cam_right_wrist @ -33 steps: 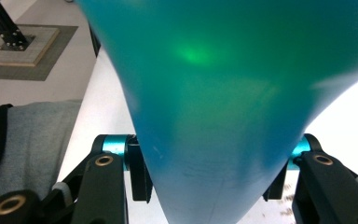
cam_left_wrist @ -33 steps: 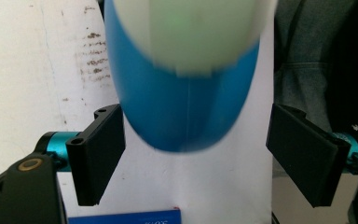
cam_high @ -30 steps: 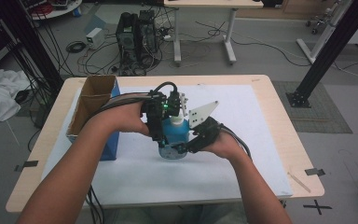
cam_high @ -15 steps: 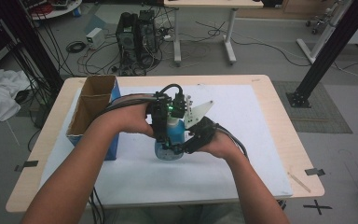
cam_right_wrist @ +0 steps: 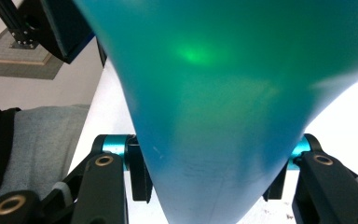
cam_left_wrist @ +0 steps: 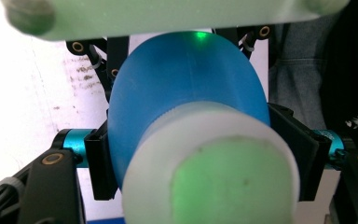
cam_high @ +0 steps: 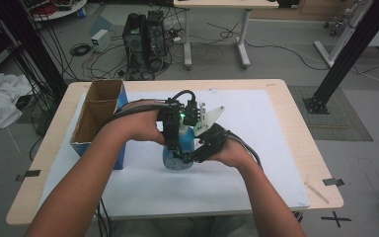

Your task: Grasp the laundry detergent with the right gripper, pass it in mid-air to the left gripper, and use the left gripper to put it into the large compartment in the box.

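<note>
Change since a second ago: left gripper (cam_high: 177, 143) has dropped lower over the bottle, and its jaws have just been closing with the bottle's top between them; both hands have slid a little nearer us.
Bottle: we are working a translucent blue plastic bottle (cam_high: 179, 154) with a white ribbed cap (cam_left_wrist: 212, 163), standing near the middle of the white sheet (cam_high: 256, 123), held between the two tools.
Left claw: in the left gripper view our black pads (cam_left_wrist: 100, 165) sit either side of the bottle at its cap; they look to be touching the blue shoulder, so we read it as pinching the bottle top.
Right claw: right gripper (cam_high: 197, 154) comes in from the right, and in the right gripper view its jaws clamp the blue body (cam_right_wrist: 223, 116) on both flanks, gripping it firmly.
Box: an open brown cardboard box with blue sides (cam_high: 98, 121) stands at the left of the sheet, well apart from the bottle.
Table: a light wooden tabletop (cam_high: 306, 148) carries the sheet; cables and computer cases lie on the floor at the far side.
Risk, slip: if our left pads bite the sloped shoulder and not the cap, we judge they could ride up and lose it.
Risk, squeeze: soft walls may buckle under the right clamp, and liquid could spill once the cap loosens.
Risk, twist: the body may turn in the right grip.
</note>
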Demonstrator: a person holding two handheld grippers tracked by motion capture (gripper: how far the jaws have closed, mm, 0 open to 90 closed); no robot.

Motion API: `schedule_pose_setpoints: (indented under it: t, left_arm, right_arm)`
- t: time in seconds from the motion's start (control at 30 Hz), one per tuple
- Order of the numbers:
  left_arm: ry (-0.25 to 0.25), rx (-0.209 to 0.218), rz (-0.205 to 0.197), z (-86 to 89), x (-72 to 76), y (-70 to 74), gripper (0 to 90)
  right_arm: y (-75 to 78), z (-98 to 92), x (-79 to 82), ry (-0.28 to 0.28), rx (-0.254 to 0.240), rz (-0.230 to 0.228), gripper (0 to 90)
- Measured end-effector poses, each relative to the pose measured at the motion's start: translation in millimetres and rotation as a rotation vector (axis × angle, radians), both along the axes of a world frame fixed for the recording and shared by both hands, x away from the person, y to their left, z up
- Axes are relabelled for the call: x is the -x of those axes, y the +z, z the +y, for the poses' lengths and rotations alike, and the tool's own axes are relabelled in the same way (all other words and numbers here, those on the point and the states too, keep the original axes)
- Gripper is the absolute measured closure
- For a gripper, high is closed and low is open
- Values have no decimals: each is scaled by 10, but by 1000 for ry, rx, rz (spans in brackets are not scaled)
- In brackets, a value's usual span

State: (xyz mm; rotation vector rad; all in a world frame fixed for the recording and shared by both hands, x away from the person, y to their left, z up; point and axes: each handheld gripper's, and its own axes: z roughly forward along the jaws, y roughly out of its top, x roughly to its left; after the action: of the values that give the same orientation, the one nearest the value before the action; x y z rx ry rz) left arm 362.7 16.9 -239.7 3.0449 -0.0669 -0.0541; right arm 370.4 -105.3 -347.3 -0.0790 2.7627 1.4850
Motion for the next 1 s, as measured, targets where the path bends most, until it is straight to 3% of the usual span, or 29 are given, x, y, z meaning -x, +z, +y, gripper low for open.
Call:
schedule_pose_setpoints:
  t: [0.23,0.3,0.4,0.53,0.67,1.0]
  left_arm:
    - [-7,-8,-8,-15,-10,-12,305]
    - [12,-6,-8,-21,2,-18,311]
    - [4,-11,-3,-38,-3,-26,331]
    - [-4,-14,-15,-43,-10,-29,344]
    - [-3,-22,-14,-40,-12,-29,358]
    - [7,-26,-18,-42,-1,-46,371]
  right_arm:
    - [1,-2,-8,2,4,3,483]
    - [-3,5,-12,1,-5,-8,483]
    - [4,-4,38,-2,35,63,483]
    - [0,5,12,1,18,27,483]
    - [-5,11,29,0,28,49,483]
    - [-12,26,29,4,28,52,483]
